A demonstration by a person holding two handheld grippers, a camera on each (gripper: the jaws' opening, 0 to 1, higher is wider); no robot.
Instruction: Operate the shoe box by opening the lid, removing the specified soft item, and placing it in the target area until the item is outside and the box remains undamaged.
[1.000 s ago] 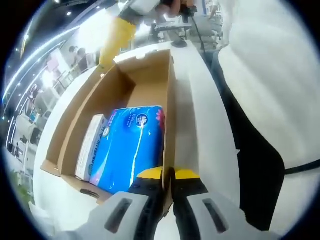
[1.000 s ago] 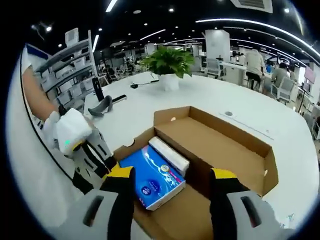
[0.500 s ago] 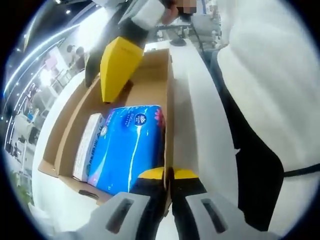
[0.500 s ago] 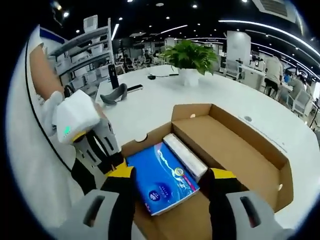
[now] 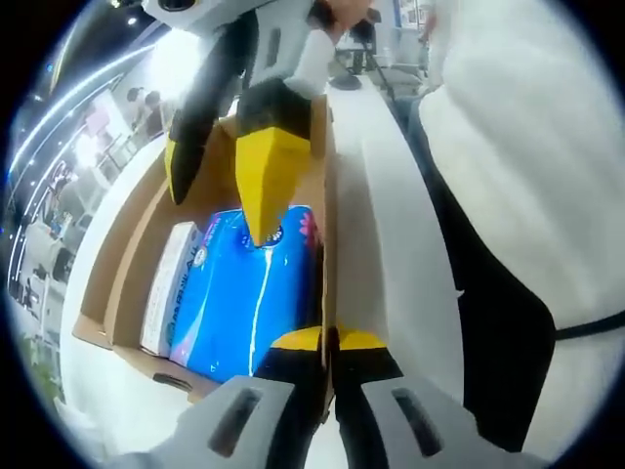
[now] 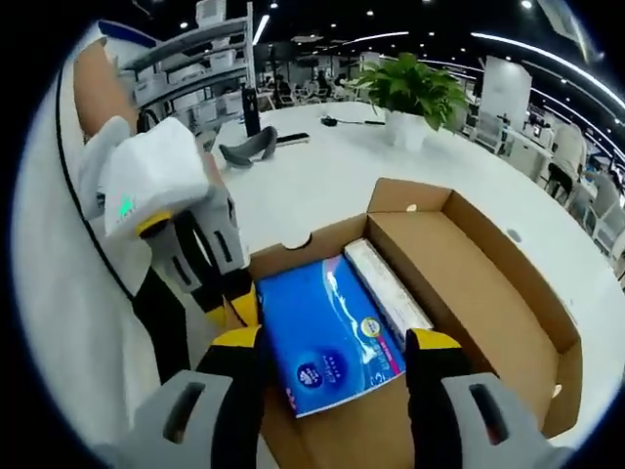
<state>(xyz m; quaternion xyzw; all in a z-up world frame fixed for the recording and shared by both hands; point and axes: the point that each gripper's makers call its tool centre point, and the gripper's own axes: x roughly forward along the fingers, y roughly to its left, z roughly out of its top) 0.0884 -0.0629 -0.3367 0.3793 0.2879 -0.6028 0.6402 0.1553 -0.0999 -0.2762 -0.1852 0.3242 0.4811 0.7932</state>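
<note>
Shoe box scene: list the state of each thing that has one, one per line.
Shoe box: lid open, upright on the table.
Blue tissue pack: lying flat inside the box.
Left claw: shut on the box's side wall.
Right claw: open, over the tissue pack.

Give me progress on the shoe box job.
Done: shoe box stands open, lid off. In hand: left gripper is shut on the box wall; right gripper hangs open over the blue soft pack. Left: grasp the pack, lift it out, place it in the target area.
</note>
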